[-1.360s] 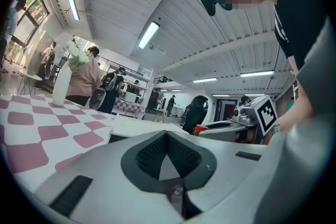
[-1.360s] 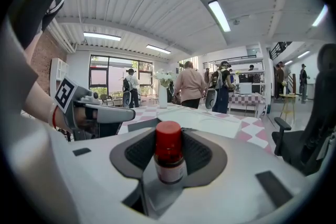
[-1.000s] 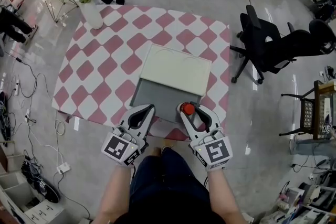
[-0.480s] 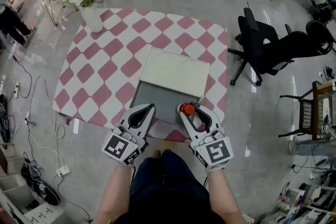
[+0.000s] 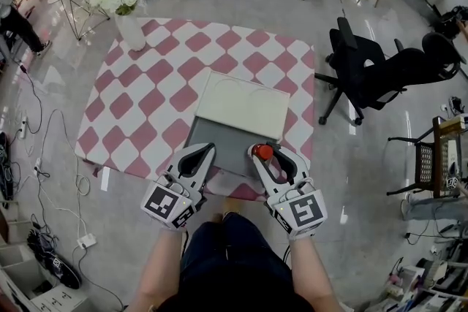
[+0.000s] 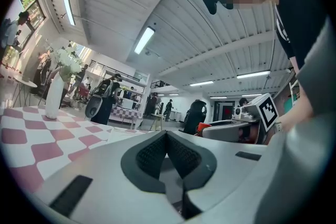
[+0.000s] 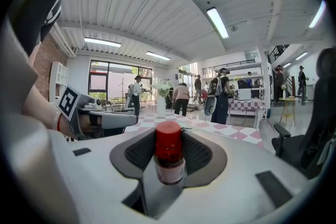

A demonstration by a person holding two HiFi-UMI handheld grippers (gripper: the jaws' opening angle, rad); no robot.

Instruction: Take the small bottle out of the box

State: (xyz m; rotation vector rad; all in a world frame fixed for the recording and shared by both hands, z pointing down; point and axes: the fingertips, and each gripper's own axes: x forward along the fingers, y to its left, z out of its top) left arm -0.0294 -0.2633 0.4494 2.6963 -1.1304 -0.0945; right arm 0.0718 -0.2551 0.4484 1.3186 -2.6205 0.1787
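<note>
The right gripper (image 5: pixel 265 156) had its jaws clamped on the small bottle (image 7: pixel 169 159), red cap up. From the head view it sat over the near right corner of the open box (image 5: pixel 223 141), at the near edge of the checkered tabletop (image 5: pixel 146 88). The left gripper (image 5: pixel 205 150) hung beside it, jaws closed together on nothing.

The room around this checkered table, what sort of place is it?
Probably an open office or lab hall: black office chairs, a power strip lying on the glossy floor, and long strip lights overhead.
</note>
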